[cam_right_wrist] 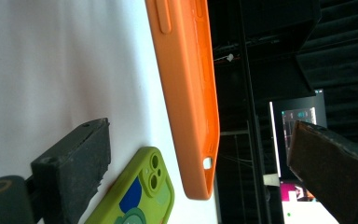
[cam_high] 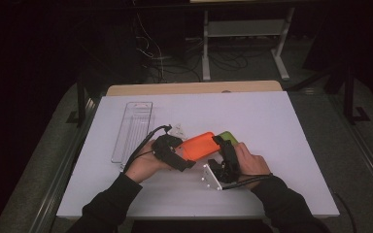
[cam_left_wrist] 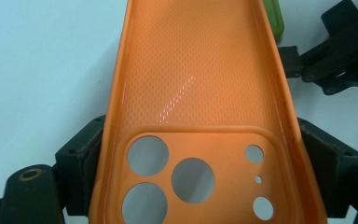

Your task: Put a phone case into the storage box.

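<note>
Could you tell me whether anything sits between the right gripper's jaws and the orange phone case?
Nothing visible does. The right gripper is open around the free end of the orange phone case; the green phone case lies beneath, on the table.

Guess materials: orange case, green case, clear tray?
Orange case: looks like soft silicone or TPU, with a dotted inner texture, a glossy highlight streak and moulded camera holes; the left tool clamps its sides.
Green case: likely soft plastic too, smooth satin with rounded edges and printed art.
Clear tray: see-through rigid plastic, ribbed, probably; too small to be sure.
</note>
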{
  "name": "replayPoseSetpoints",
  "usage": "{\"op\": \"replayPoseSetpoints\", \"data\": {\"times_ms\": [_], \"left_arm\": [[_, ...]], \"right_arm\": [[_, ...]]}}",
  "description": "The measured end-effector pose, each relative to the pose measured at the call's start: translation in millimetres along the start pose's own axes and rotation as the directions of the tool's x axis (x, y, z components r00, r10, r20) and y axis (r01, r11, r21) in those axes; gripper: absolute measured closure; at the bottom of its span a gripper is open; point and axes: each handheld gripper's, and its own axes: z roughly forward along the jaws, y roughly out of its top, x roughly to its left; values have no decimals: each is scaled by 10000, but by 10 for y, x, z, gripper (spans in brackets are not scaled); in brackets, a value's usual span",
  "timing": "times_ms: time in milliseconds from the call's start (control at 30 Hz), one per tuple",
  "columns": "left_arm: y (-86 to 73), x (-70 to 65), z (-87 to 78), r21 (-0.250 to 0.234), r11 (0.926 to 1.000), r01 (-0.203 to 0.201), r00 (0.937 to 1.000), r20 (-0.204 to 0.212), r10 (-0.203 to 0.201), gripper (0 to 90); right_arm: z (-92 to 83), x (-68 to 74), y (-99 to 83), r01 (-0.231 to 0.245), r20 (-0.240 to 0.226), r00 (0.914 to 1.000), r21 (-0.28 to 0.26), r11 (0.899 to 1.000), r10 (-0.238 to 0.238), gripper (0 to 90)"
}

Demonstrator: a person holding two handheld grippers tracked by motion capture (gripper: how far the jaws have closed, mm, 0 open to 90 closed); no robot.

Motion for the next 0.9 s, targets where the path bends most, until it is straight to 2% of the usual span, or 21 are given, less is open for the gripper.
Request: {"op": "replayPoseSetpoints", "data": {"times_ms": [67, 100, 233, 333, 467, 567, 633, 900], "left_arm": [[0, -12, 11, -103, 9999, 77, 10000, 12, -76, 157], [1, 1, 3, 57, 9999, -140, 9999, 10, 140, 157], [2, -3, 0, 88, 9998, -162, 9998, 76, 161, 157], [2, -3, 0, 74, 9998, -157, 9998, 89, 156, 158], [1, -4, 2, 78, 9998, -165, 9998, 86, 165, 157], [2, -7, 3, 67, 9998, -166, 9998, 125, 165, 157], [3, -16, 9, -16, 10000, -55, 9999, 149, 55, 158], [2, -17, 13, 0, 10000, -55, 9999, 159, 55, 157]], "right_arm": [[-8, 5, 16, 179, 8, 9998, -19, 9998, -179, 117], [-11, 13, 25, 298, 56, 9995, -115, 9995, -298, 137], [-14, 49, 52, 658, 290, 9974, -195, 9976, -653, 209], [-15, 75, 58, 851, 405, 9956, -296, 9959, -839, 318], [-25, 83, 71, 962, 395, 9947, -349, 9947, -948, 452], [-20, 93, 68, 1109, 378, 9932, -306, 9934, -1097, 495], [-20, 97, 69, 1143, 453, 9926, -301, 9930, -1129, 537], [-21, 124, 94, 1417, 354, 9894, -322, 9894, -1406, 716]]}}
